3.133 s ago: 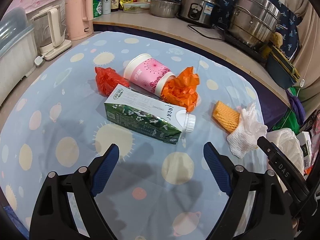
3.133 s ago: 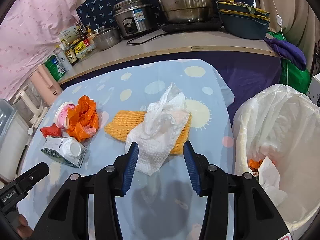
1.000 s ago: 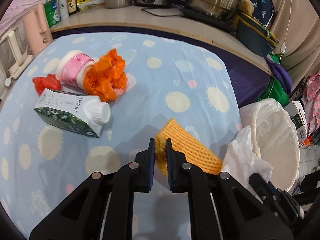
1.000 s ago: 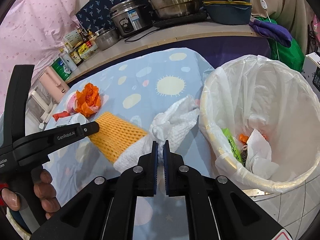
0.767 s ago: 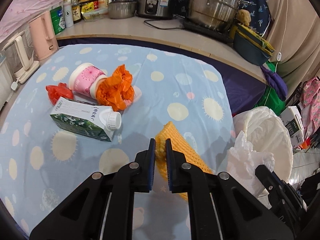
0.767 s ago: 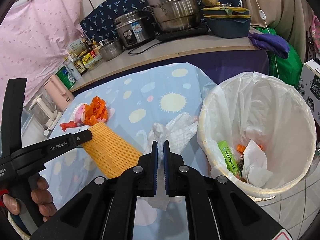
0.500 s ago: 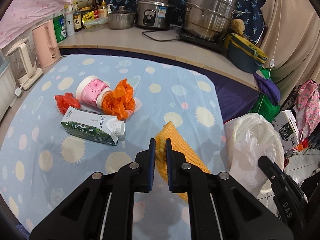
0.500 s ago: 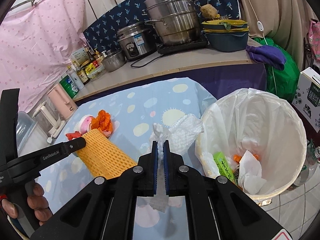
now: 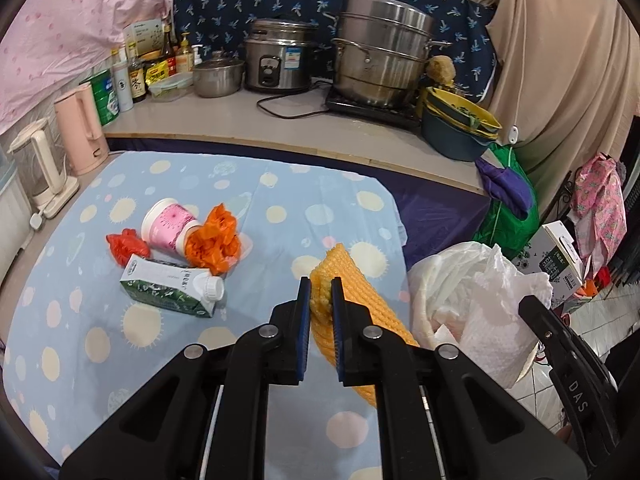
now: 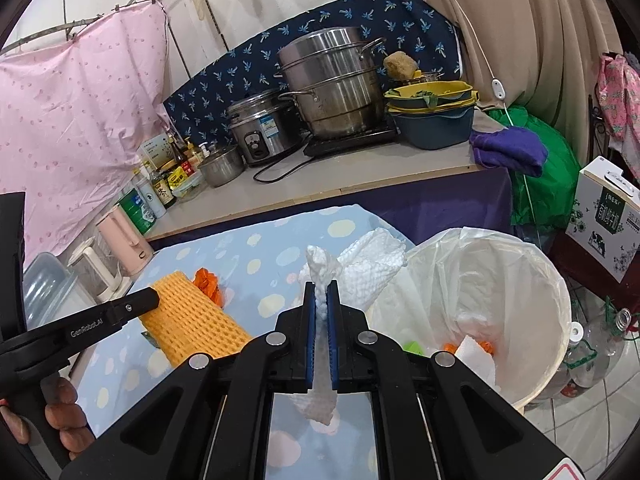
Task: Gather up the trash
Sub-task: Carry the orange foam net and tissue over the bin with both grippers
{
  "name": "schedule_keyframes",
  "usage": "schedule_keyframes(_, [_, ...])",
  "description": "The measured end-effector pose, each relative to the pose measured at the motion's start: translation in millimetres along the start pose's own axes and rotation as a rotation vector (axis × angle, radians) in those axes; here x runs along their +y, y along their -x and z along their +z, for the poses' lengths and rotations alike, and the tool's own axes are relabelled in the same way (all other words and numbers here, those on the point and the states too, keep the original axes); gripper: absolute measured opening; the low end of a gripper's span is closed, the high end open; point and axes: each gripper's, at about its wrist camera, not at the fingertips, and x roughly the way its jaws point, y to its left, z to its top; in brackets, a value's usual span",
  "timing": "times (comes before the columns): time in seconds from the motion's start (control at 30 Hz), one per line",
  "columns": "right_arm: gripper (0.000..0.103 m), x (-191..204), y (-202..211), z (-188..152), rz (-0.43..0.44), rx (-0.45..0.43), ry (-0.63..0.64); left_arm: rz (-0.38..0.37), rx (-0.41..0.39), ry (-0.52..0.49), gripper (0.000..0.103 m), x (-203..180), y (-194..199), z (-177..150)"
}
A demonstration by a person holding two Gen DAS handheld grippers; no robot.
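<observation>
Both grippers are rising off the table, the left gripper [image 9: 320, 298] clenching the yellow foam net [image 9: 354, 294] and the right gripper [image 10: 321, 306] pinching the white paper towel [image 10: 370, 270], which is hanging nearer the lined bin [image 10: 532, 280] on their right.

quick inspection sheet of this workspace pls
surface: table under blue spotted cloth
job's things: yellow foam net sleeve, white paper towel, white-lined bin; on the cloth a green milk carton, pink paper cup, orange plastic wrap, red plastic scrap
clutter: steel pots, kettles
grippers: left tongs shut on sleeve; right tongs shut on towel
cables: black cord on counter
surroundings: kitchen, curtains
</observation>
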Motion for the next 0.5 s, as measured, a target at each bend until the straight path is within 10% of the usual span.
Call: schedule_keyframes(0.5, [0.006,-86.0,14.6,8.9,-0.130,-0.022,-0.084,-0.080,-0.039,-0.122,0.010,-94.6,-5.2,12.9])
